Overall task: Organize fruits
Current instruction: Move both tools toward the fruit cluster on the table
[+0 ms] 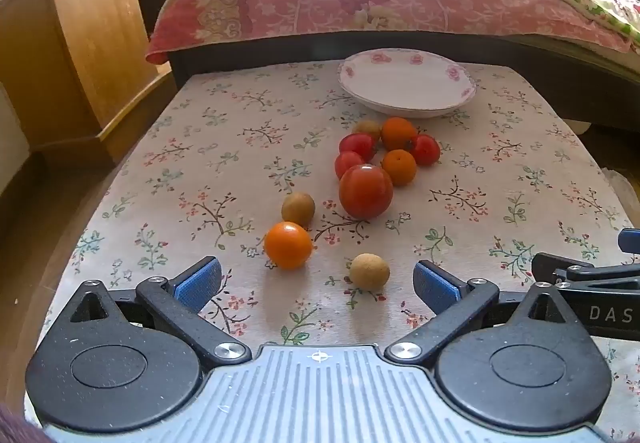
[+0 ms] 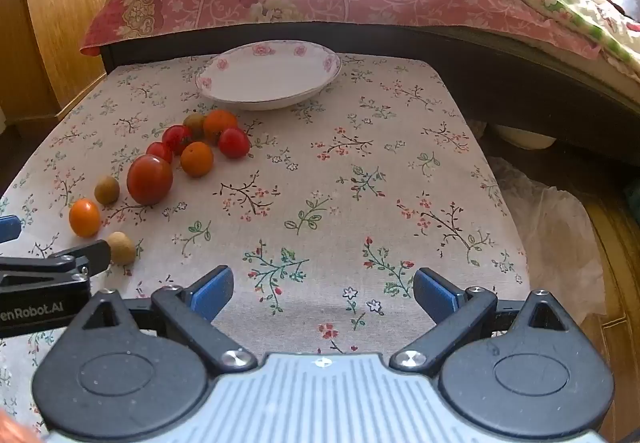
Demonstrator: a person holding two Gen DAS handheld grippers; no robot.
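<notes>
Several small fruits lie on the floral tablecloth (image 1: 224,171): a large red tomato (image 1: 365,191), a near orange one (image 1: 288,245), two tan round fruits (image 1: 369,271) (image 1: 298,208), and a cluster of red and orange ones (image 1: 396,147) before a white floral plate (image 1: 408,81). My left gripper (image 1: 318,285) is open and empty, just short of the nearest tan fruit. My right gripper (image 2: 323,289) is open and empty over bare cloth, right of the fruits (image 2: 149,180). The plate (image 2: 270,73) holds nothing.
A bed with a red floral cover (image 1: 360,3) runs behind the table. A wooden cabinet (image 1: 80,43) stands at left. The right gripper's side shows at the left wrist view's right edge (image 1: 592,283). A plastic bag (image 2: 552,227) lies right of the table.
</notes>
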